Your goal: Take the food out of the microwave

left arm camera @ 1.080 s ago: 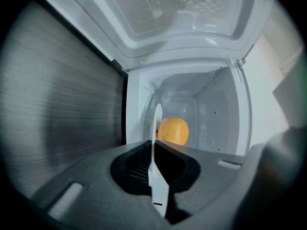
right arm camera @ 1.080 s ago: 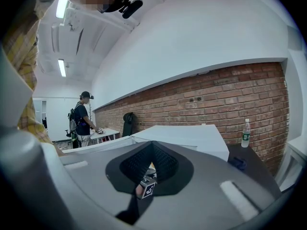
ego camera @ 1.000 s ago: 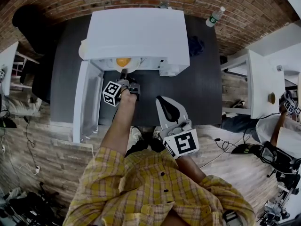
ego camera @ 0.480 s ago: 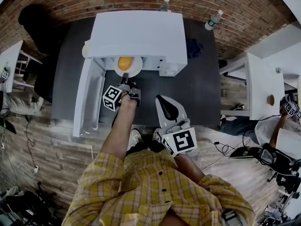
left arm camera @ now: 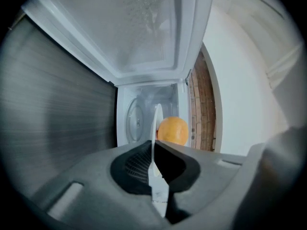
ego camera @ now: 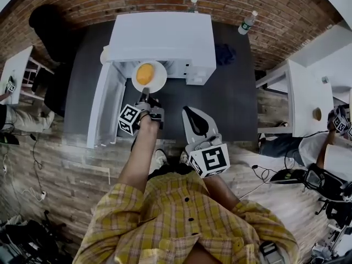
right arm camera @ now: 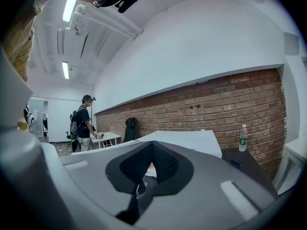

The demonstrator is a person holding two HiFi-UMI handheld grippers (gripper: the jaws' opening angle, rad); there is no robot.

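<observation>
An orange food item (ego camera: 144, 73) lies on a white plate (ego camera: 160, 82) held just outside the open white microwave (ego camera: 159, 37), above the dark table (ego camera: 236, 103). My left gripper (ego camera: 146, 97) is shut on the plate's near rim. In the left gripper view the plate (left arm camera: 157, 123) shows edge-on between the jaws of my left gripper (left arm camera: 154, 145), with the orange food (left arm camera: 172, 130) beyond and the microwave cavity (left arm camera: 136, 116) behind. My right gripper (ego camera: 190, 114) hovers to the right near the table's front edge, shut with nothing in it. The right gripper (right arm camera: 152, 145) is seen with its jaws closed.
The microwave door (ego camera: 104, 106) hangs open to the left of the plate. Two water bottles (ego camera: 247, 22) (ego camera: 193, 3) stand at the back by the brick wall, and a dark cloth (ego camera: 225, 54) lies right of the microwave. A white desk (ego camera: 305, 98) stands at the right.
The plate with the orange food has come out of the microwave toward me, drawn back and lifted by my left gripper. The right gripper has shifted slightly.
</observation>
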